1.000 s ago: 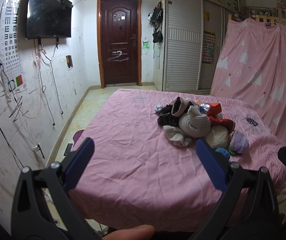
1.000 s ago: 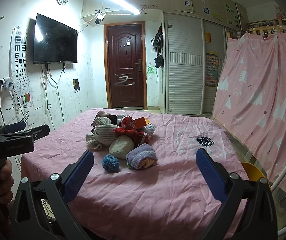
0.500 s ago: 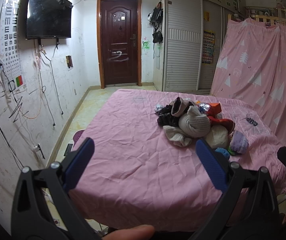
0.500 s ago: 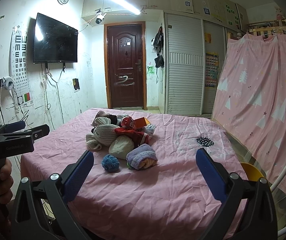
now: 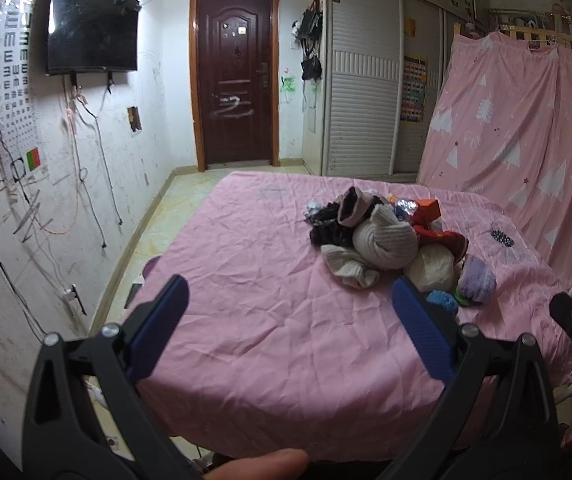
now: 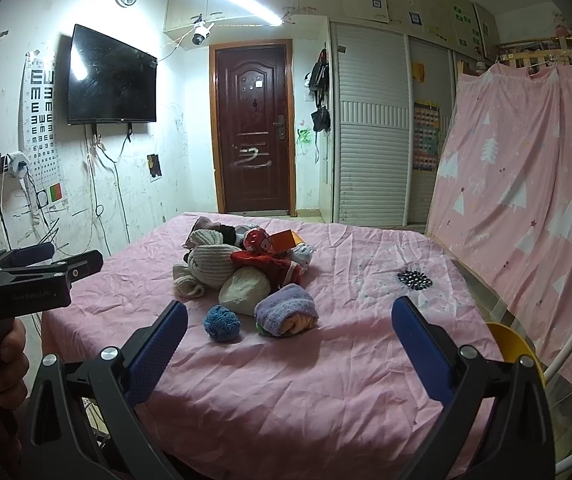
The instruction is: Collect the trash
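Note:
A heap of rolled socks and litter lies on the pink bed (image 5: 253, 272). In the heap are an orange box (image 5: 426, 208), a crumpled foil wrapper (image 5: 404, 205), a cream knit roll (image 5: 384, 240) and a purple roll (image 5: 476, 284). From the right wrist view I see the orange box (image 6: 283, 238), a red foil ball (image 6: 257, 240) and a blue sock ball (image 6: 221, 322). My left gripper (image 5: 289, 286) is open, hovering over the bed's near edge, left of the heap. My right gripper (image 6: 290, 306) is open too, short of the heap, holding nothing.
A dark door (image 5: 235, 80) and white wardrobes (image 5: 366, 92) stand behind the bed. A TV (image 5: 91, 32) and loose cables hang on the left wall. A pink sheet (image 5: 526, 140) hangs at the right. A yellow stool (image 6: 514, 344) and a white rail sit by the bed's right corner.

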